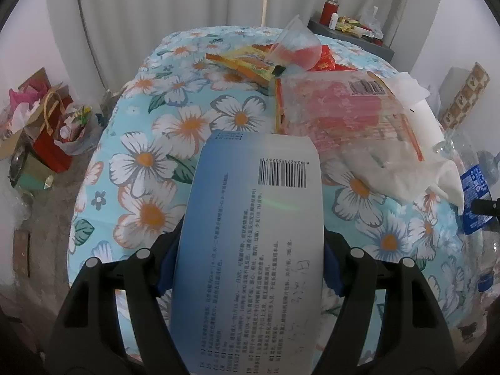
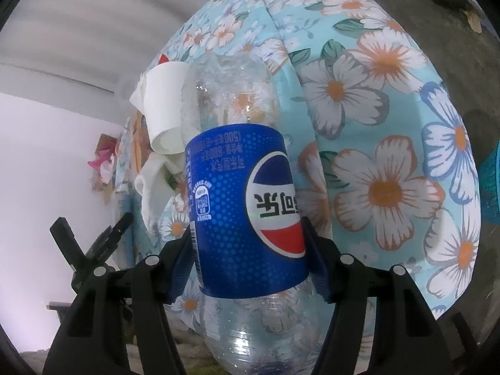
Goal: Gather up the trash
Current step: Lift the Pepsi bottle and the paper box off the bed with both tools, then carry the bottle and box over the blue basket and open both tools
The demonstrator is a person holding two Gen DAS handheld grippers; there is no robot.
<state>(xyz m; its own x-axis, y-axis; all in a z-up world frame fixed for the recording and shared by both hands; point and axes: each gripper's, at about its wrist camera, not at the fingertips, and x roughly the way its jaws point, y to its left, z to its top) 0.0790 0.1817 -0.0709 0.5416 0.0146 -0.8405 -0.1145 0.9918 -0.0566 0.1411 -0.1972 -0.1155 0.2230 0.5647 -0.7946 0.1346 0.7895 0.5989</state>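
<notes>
With the left gripper [image 1: 247, 268] clenched on the medicine box [image 1: 250, 243] and the right gripper [image 2: 250, 262] on the Pepsi bottle [image 2: 247, 215], both grips needed firm, level pressure during lift-off from the bed [image 1: 150, 143].

A flowered blue bedcover [image 1: 175, 131] with white and orange blossoms spread over the bed. Behind it hung pale pleated curtains [image 1: 187, 0], and a grey side table [image 1: 379, 45] at the far corner carried a red flask [image 1: 329, 11] and a small white bottle [image 1: 334, 22].
</notes>
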